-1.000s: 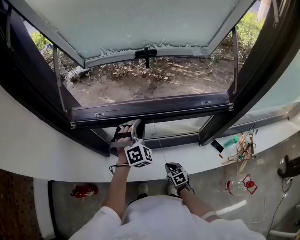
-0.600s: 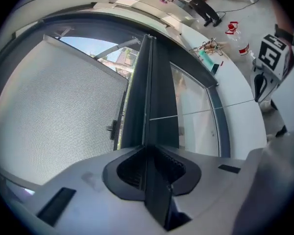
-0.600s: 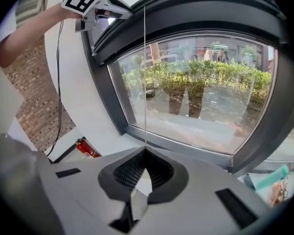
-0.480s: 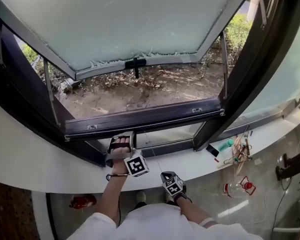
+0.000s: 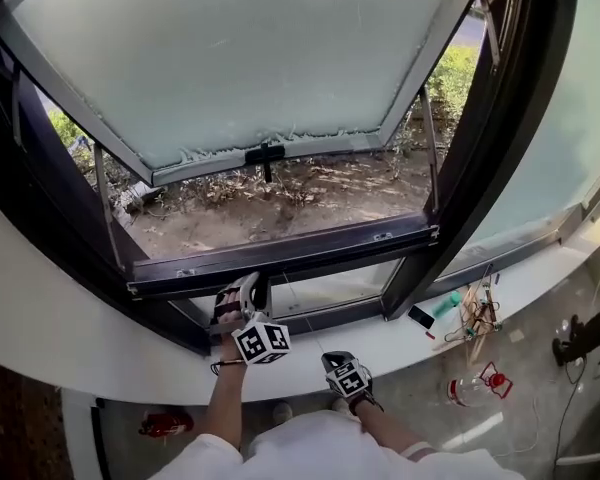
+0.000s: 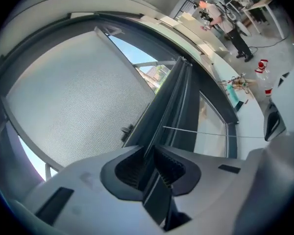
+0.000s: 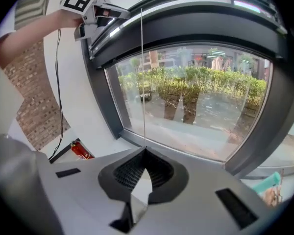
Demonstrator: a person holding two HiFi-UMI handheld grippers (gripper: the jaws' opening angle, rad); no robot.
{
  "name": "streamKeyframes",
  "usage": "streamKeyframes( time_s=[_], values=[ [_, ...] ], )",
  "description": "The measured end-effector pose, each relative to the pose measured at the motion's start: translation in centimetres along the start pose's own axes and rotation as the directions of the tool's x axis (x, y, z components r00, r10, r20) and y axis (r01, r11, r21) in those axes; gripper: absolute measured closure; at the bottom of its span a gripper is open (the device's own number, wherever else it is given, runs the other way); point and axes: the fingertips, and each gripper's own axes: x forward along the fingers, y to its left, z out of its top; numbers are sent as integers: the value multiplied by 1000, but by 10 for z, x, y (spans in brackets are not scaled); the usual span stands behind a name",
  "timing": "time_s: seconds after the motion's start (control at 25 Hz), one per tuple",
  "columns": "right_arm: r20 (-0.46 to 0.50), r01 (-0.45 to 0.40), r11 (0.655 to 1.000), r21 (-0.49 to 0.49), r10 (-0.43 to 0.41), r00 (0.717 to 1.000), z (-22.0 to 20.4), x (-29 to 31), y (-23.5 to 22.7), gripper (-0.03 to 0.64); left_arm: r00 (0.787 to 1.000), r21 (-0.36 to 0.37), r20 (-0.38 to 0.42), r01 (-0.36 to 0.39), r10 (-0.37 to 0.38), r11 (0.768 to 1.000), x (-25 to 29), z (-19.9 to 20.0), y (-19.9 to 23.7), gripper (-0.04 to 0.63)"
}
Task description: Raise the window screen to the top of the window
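Note:
The window screen's dark bottom rail [image 5: 280,256] lies across the foot of the open window frame, and its fine mesh [image 6: 73,97] fills the opening above it. My left gripper [image 5: 242,296] is shut on the rail [image 6: 159,141] near its left end; the rail's edge is pinched between the ribbed pads [image 6: 174,168]. A thin pull cord [image 7: 142,77] hangs from the rail down to my right gripper [image 7: 144,153], which is shut on it. In the head view the right gripper [image 5: 340,363] sits lower, close to my body. The frosted sash [image 5: 240,58] is swung outward.
A curved white sill [image 5: 70,338] runs below the window. On it at the right lie a phone [image 5: 418,317] and several small tools [image 5: 470,313]. A red fire extinguisher [image 5: 163,425] and a plastic bottle [image 5: 475,388] are on the floor.
Both hands have come up slightly with the rail and cord. The left gripper has rolled a little, still clamped on the rail. The head view has tilted upward.

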Motion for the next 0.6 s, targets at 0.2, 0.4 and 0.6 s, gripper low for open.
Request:
streamKeyframes(
  time_s=[0.2, 0.4, 0.6],
  values=[
    [143, -2, 997, -78, 14, 990, 51, -5, 9, 615, 995, -35, 59, -83, 85, 996, -13, 25, 37, 543],
    [128, -23, 999, -37, 28, 991, 45, -6, 12, 615, 990, -183, 88, -94, 111, 979, -33, 26, 44, 546],
    [181, -14, 999, -30, 19, 983, 60, -13, 5, 615, 990, -454, 104, -38, 95, 890, -45, 15, 35, 546]
  ],
)
